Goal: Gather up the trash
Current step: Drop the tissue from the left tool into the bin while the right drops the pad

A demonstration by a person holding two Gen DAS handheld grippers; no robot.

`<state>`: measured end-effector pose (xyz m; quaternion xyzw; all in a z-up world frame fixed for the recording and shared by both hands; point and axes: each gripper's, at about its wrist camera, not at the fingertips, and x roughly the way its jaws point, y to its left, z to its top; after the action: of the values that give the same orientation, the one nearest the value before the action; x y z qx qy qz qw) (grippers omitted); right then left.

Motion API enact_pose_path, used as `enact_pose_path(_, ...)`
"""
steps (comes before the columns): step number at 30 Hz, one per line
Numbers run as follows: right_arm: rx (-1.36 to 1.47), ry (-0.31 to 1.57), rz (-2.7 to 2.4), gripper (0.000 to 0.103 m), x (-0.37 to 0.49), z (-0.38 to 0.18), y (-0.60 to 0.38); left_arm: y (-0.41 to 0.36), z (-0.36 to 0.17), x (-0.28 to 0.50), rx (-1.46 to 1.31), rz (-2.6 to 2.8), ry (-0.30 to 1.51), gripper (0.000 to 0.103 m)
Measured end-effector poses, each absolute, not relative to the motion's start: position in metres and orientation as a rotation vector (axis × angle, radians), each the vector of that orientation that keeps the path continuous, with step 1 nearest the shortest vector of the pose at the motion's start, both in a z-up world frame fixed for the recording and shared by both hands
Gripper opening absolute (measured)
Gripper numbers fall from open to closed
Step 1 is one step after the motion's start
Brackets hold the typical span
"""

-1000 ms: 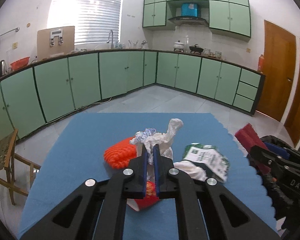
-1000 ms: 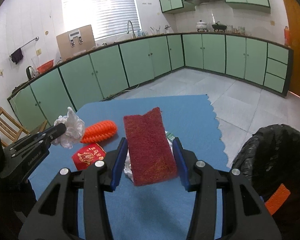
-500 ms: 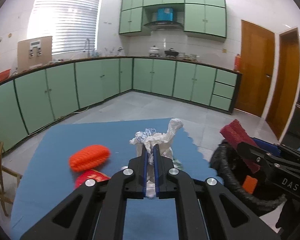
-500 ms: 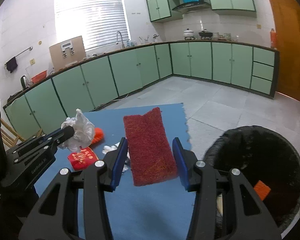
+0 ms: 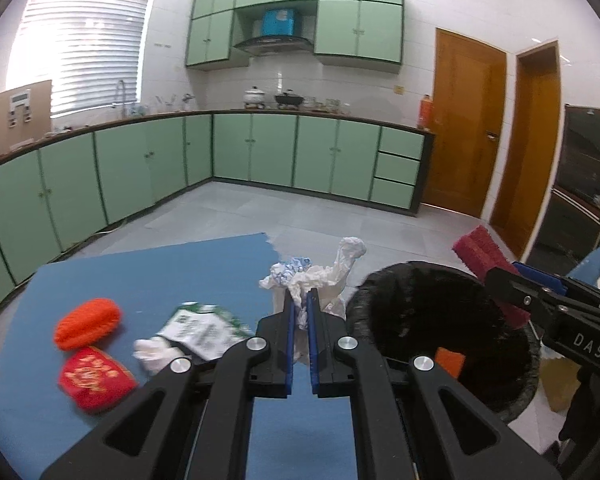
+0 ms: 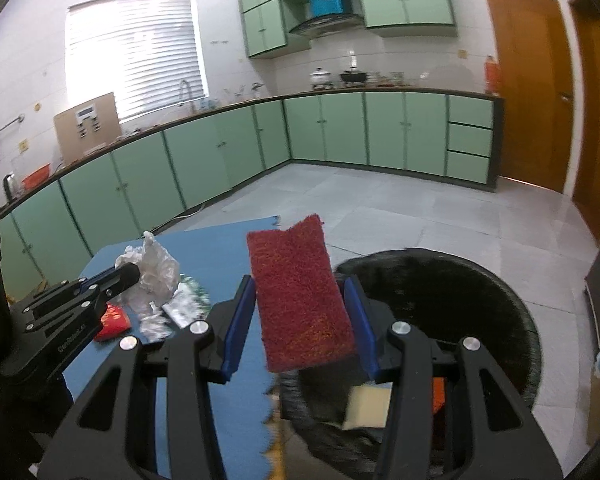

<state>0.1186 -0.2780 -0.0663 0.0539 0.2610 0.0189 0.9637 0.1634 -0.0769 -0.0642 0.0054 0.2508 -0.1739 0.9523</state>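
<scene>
Two handheld grippers are being carried toward a black bin (image 6: 440, 280) standing on the floor just beside a blue-covered worktop (image 5: 172, 268) in a green-cabineted kitchen.

The left gripper (image 5: 299, 312) is being held with its fingers clenched on a crumpled white tissue wad (image 5: 320, 276), which is sticking up above the blue pads and is hanging over the worktop's edge, just beside the bin's rim.

The right gripper (image 6: 300, 312) is being held with its fingers grasping a dark red scouring pad (image 6: 300, 292) by its long sides; the pad is standing tilted, its lower end over the near rim of the bin. Inside the bin, an orange piece (image 5: 450, 362) and a pale piece (image 6: 370, 406) are already lying.

On the worktop, other litter is still waiting: an orange knitted scrubber (image 5: 87, 323), a red packet (image 5: 94, 378), a green-and-white wrapper (image 5: 202, 330) and a white crumpled scrap (image 5: 154, 354).

For the drop to be done well, each gripper is best brought fully over the dark opening before its fingers are released, since the pad looks to be only at the rim and the tissue not yet inside it. The tissue is light and may cling to the pads, so a wide release is advised. The two grippers are close together and should be kept from colliding.
</scene>
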Motion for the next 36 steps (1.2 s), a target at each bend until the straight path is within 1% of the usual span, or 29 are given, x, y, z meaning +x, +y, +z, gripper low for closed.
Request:
enact_pose_path(14, 0.182, 0.555, -0.151, 0.044, 0.100, -0.107, -0.386, -0.184, -0.084, 0.175, 0.054, -0.515, 0.537, 0.006)
enact_pose_path(26, 0.206, 0.591, -0.224, 0.045, 0.106, -0.140, -0.428, -0.246, -0.120, 0.186, 0.104, -0.582, 0.608, 0.007)
enact_pose_path(28, 0.207, 0.613, -0.235, 0.047, 0.109, -0.148, -0.434, -0.252, -0.121, 0.190, 0.111, -0.590, 0.616, 0.013)
enact_pose_path(29, 0.206, 0.617, -0.244, 0.052, 0.109, -0.150, -0.435, -0.254, -0.121, 0.192, 0.109, -0.600, 0.623, 0.017)
enact_pose_path(30, 0.208, 0.623, -0.247, 0.056, 0.109, -0.153, -0.437, -0.256, -0.120, 0.193, 0.110, -0.603, 0.627, 0.032)
enact_pose_path(31, 0.208, 0.626, -0.250, 0.063, 0.108, -0.155, -0.438, -0.255, -0.119, 0.193, 0.110, -0.600, 0.623, 0.044)
enact_pose_path(32, 0.206, 0.625, -0.259, 0.069, 0.107, -0.155, -0.440, -0.254, -0.118, 0.192, 0.107, -0.599, 0.616, 0.044)
enact_pose_path(33, 0.205, 0.624, -0.268, 0.069, 0.107, -0.155, -0.439, -0.251, -0.115, 0.192, 0.106, -0.600, 0.610, 0.044)
enact_pose_path(34, 0.206, 0.623, -0.269, 0.072, 0.105, -0.154, -0.438, -0.247, -0.113, 0.191, 0.106, -0.599, 0.607, 0.045)
enact_pose_path(35, 0.208, 0.621, -0.272, 0.080, 0.103, -0.154, -0.438, -0.242, -0.111, 0.191, 0.103, -0.594, 0.603, 0.046)
enact_pose_path(36, 0.208, 0.616, -0.284, 0.083, 0.100, -0.153, -0.436, -0.237, -0.108, 0.191, 0.099, -0.589, 0.597, 0.048)
